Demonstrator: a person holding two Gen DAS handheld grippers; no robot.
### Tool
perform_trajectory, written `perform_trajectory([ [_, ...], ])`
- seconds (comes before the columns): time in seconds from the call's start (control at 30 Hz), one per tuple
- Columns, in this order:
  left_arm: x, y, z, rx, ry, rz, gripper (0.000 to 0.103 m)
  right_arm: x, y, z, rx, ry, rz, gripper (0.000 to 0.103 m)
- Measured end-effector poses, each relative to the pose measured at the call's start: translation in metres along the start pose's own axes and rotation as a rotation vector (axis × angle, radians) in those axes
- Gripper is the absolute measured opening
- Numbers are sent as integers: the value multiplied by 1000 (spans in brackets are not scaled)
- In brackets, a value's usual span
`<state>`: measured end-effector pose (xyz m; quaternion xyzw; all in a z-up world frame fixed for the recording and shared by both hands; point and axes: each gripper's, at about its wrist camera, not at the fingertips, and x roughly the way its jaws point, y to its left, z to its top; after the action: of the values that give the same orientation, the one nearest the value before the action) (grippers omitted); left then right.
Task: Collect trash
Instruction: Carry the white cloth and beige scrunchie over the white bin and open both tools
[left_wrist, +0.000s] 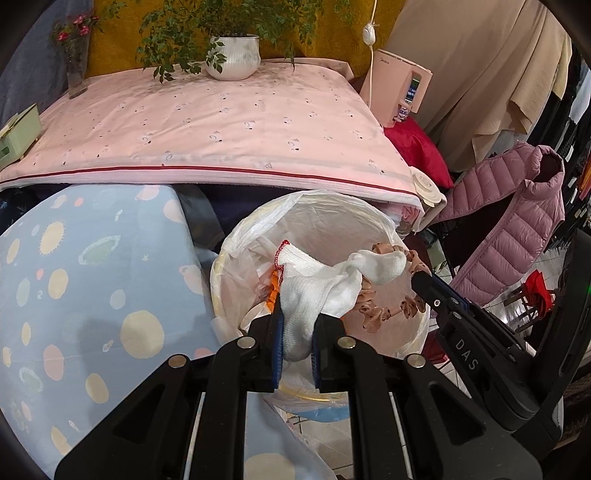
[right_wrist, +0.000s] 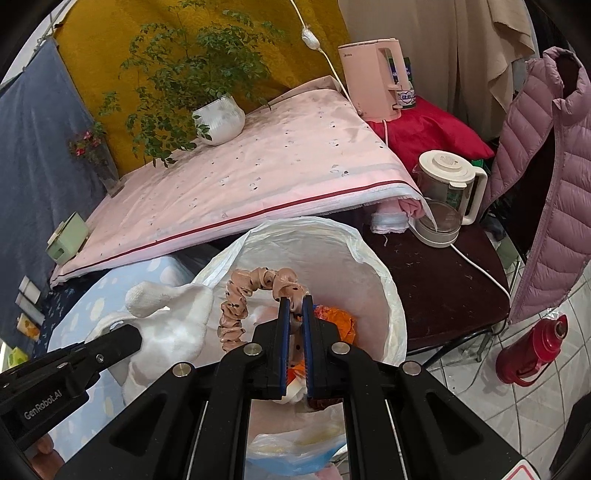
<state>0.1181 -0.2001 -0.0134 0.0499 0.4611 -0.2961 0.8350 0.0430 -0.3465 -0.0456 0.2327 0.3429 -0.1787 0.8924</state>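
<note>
Left tool (left_wrist: 297, 325) clamped on white sock (left_wrist: 317, 291), held over lined trash bin (left_wrist: 332, 218). Right tool (right_wrist: 295, 306) clamped on peach scrunchie (right_wrist: 236, 314), above same bin beside orange wrapper (right_wrist: 338, 321). Stood below pink-covered worktop (left_wrist: 221, 125), near kettle (right_wrist: 445, 192).
</note>
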Motion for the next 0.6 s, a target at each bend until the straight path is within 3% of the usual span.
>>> perform_trajectory([
  [0.2, 9, 3, -1, -8, 10, 13, 14, 7, 0, 1, -9, 11, 2, 6],
  [0.27, 10, 5, -1, -10, 2, 31, 24, 10, 2, 2, -14, 17, 5, 9],
  [0.33, 10, 8, -2, -15, -12, 57, 44, 12, 5, 2, -21, 17, -1, 15],
  [0.43, 9, 12, -4, -18, -25, 83, 52, 13, 10, 1, -39, 18, 5, 21],
  [0.6, 4, 20, -6, -29, -35, 104, 57, 12, 16, -1, -52, 31, 10, 29],
])
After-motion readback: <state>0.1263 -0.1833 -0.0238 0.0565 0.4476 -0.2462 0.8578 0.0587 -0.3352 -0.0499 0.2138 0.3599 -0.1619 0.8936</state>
